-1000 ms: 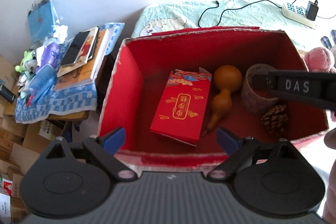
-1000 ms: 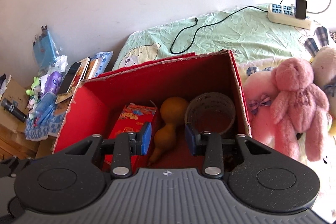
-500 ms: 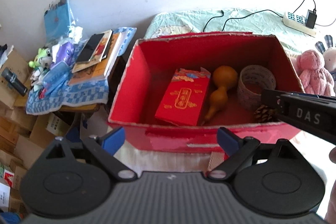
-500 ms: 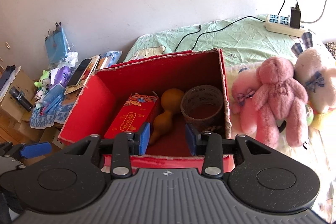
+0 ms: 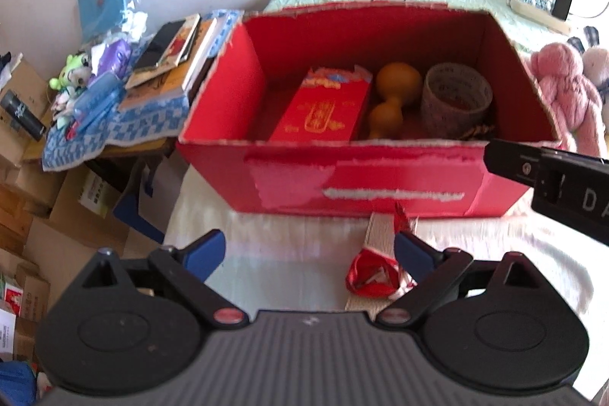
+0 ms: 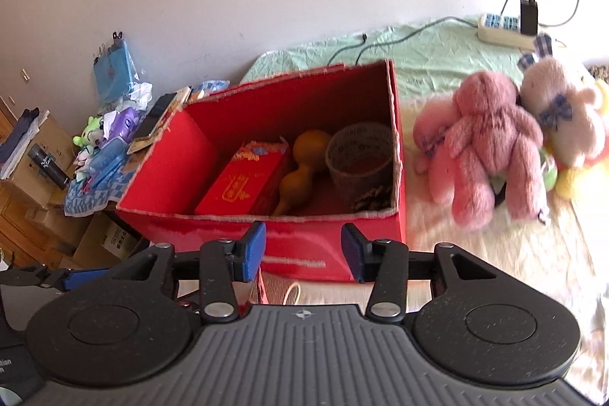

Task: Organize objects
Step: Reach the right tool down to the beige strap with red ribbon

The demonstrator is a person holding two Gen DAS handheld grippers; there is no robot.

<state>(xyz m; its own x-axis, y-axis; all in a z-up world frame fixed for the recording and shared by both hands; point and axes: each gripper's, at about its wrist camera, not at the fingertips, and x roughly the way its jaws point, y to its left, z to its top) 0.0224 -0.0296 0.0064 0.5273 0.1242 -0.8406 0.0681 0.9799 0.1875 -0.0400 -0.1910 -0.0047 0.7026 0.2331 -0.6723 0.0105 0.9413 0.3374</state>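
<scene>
An open red cardboard box (image 5: 365, 174) (image 6: 331, 250) stands on the bed. Inside lie a red gift packet (image 5: 323, 111) (image 6: 239, 183), a brown gourd (image 5: 392, 97) (image 6: 302, 166), a roll of tape (image 5: 455, 99) (image 6: 359, 156) and a pine cone (image 6: 373, 198). My left gripper (image 5: 308, 250) is open, held in front of the box. A small red pouch (image 5: 371, 276) lies on the sheet by its right finger. My right gripper (image 6: 302, 252) is open with nothing between its fingers, just before the box's front wall.
Pink and white plush toys (image 6: 495, 143) lie right of the box. A power strip (image 6: 502, 29) with cables sits on the green sheet behind. Left of the bed a cluttered side table (image 5: 125, 101) holds books and toys, with cardboard boxes (image 5: 45, 215) below.
Both grippers have pulled back from above the box to in front of it. The right gripper's fingers have spread wider apart. The red pouch has come into view.
</scene>
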